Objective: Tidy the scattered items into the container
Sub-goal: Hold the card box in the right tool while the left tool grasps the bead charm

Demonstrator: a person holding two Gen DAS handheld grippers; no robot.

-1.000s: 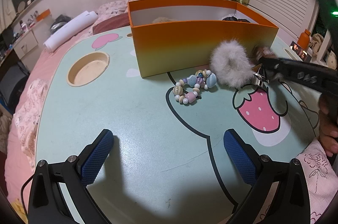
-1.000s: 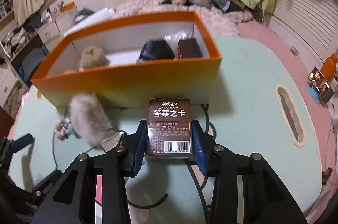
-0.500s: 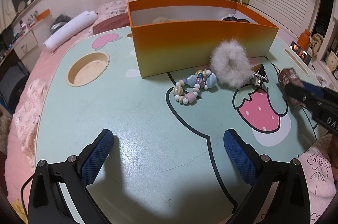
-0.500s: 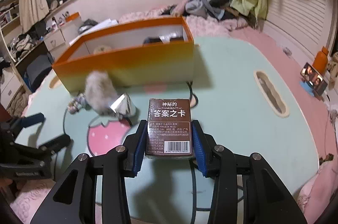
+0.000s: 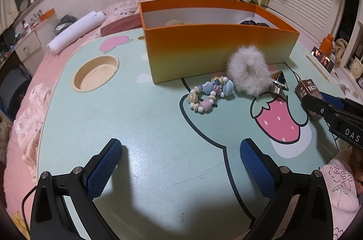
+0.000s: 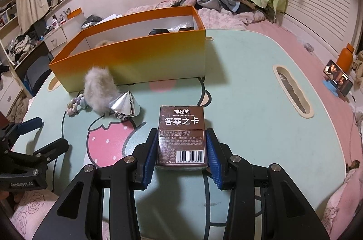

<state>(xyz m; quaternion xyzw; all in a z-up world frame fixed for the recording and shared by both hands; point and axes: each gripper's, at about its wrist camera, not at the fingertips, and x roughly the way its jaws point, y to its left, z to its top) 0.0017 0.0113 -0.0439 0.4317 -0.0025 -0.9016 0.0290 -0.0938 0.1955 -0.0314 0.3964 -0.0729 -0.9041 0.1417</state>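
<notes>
One card box (image 6: 182,136), brown, printed label up, held in the right gripper (image 6: 181,150): jaws clamped flat on its two long sides, lower centre of the right wrist view; the same box shows at the right edge of the left wrist view, just above the bench (image 5: 147,126).
- Step in hand, as judged: carry the box to the orange container (image 6: 145,56), upper centre of frame. To do it well: keep the squeeze even so the smooth card does not slip; raise it above the near wall before moving forward; release only once it is over bare floor inside, away from the dark items at the container's right end.

One left gripper (image 5: 179,160), bottom of the left wrist view: jaws spread wide, holding nothing, poised low over the bench.

Loose on the bench, still to be tidied, counted:
- 1 fluffy grey scrunchie (image 5: 247,70), leaning at the container's near wall.
- 1 bead bracelet (image 5: 209,93), pastel, just left of the scrunchie.
- 1 silver cone (image 6: 124,105), just right of the scrunchie, touching or nearly so.

Inside the container, partly hidden by its wall:
- 1 tan fluffy item (image 6: 103,43), left part.
- 2 dark items, right end; kind cannot be told.

Total outside: 4, the held box included.
</notes>
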